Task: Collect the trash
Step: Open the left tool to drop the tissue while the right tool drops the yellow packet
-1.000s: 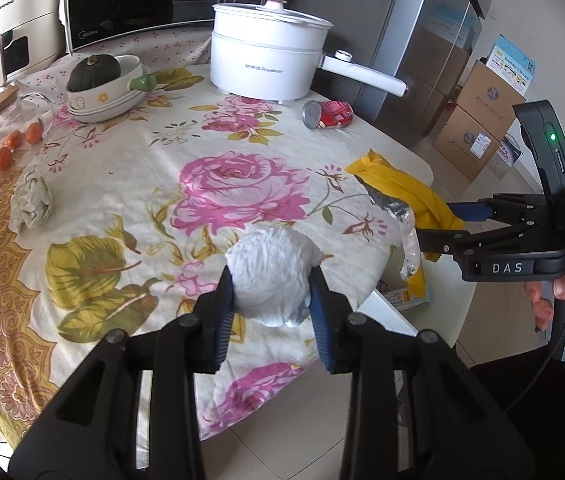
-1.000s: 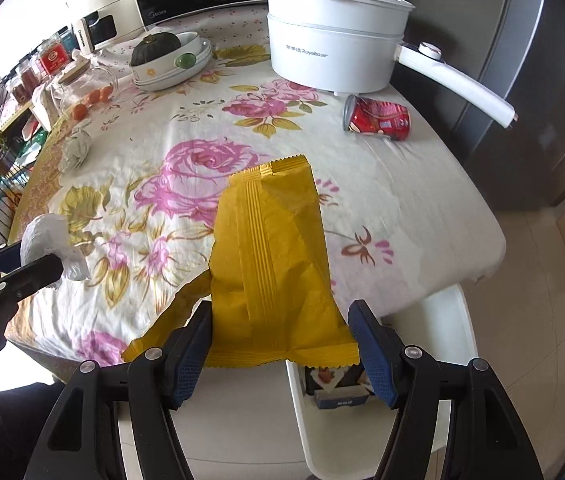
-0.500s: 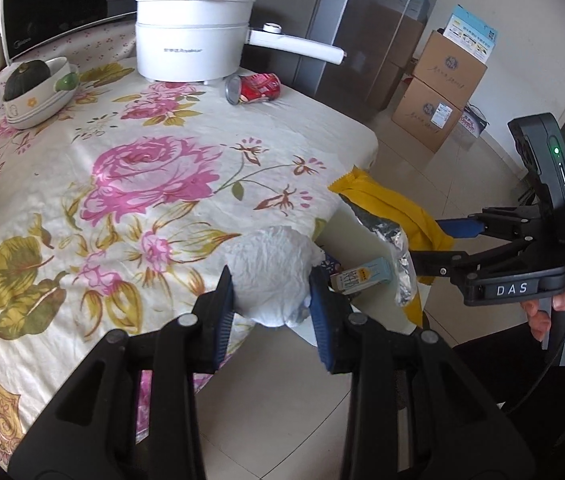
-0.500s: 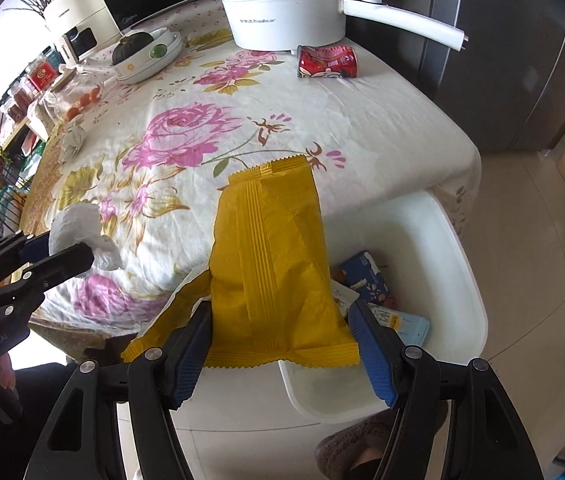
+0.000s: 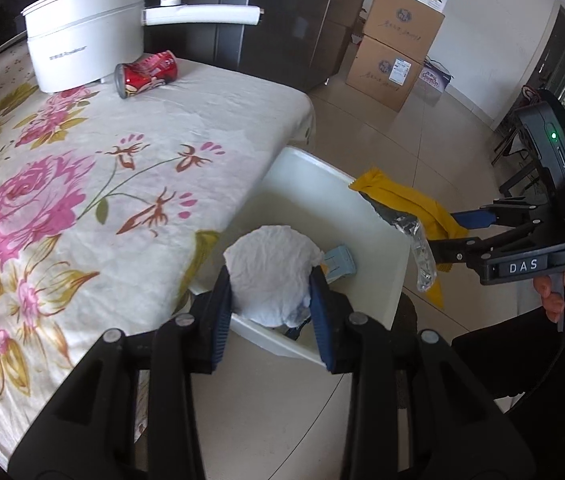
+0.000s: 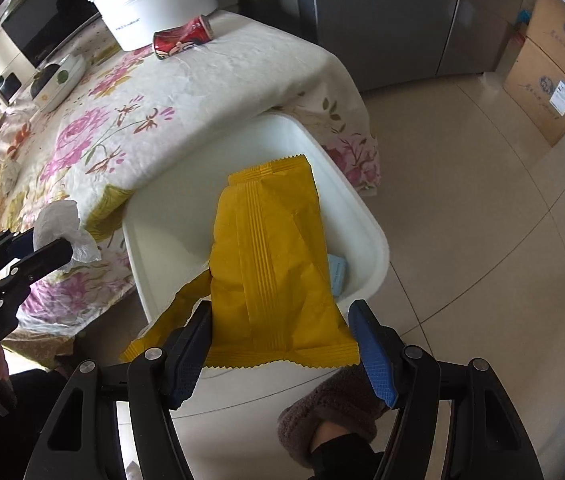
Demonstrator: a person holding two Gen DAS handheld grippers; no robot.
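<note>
My left gripper (image 5: 269,312) is shut on a crumpled white tissue ball (image 5: 270,272) and holds it over the near rim of a white bin (image 5: 362,264) on the floor beside the table. My right gripper (image 6: 282,344) is shut on a yellow snack wrapper (image 6: 274,264) and holds it over the same bin (image 6: 366,224). The wrapper also shows in the left wrist view (image 5: 406,204), and the tissue in the right wrist view (image 6: 62,228). A blue carton (image 5: 340,260) lies inside the bin. A red can (image 5: 146,74) lies on its side on the table.
A white electric pot (image 5: 86,28) with a long handle stands on the floral tablecloth (image 5: 82,184) behind the can. Cardboard boxes (image 5: 394,52) stand on the tiled floor by the wall. A slippered foot (image 6: 330,408) is just below the bin.
Both grippers have swung right, off the table, and now hang over the bin with the tissue and the wrapper still held. The bin has come fully into view.
</note>
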